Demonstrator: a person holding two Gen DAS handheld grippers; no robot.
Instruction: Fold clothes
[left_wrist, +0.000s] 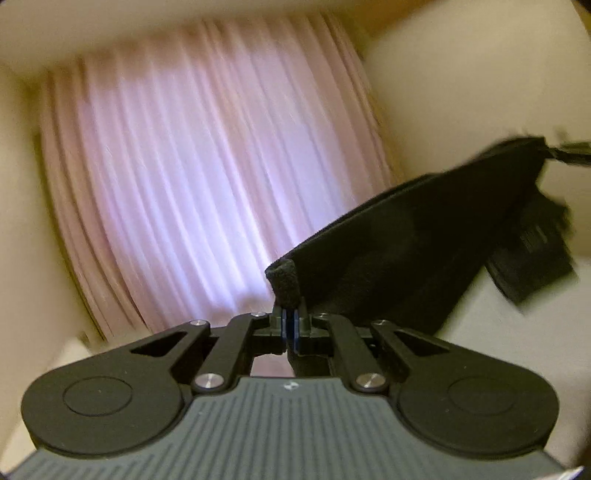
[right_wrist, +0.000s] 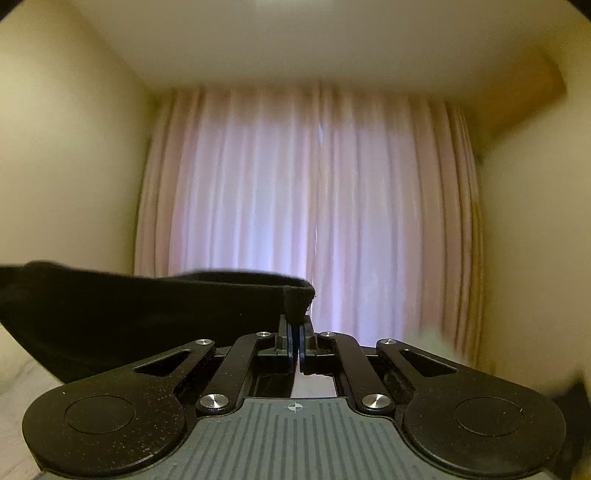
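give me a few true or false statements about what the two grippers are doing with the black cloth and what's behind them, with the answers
1. The left hand-held gripper is shut on a corner of the black fabric garment. True.
2. The right hand-held gripper is open and holds nothing. False: it is shut on a corner of the same garment.
3. The garment lies flat on a table. False: it hangs in the air, stretched between the two grippers.
4. Pink pleated curtains hang behind the grippers. True.
5. The curtains are drawn open onto a window. False: they are closed, with light glowing through.
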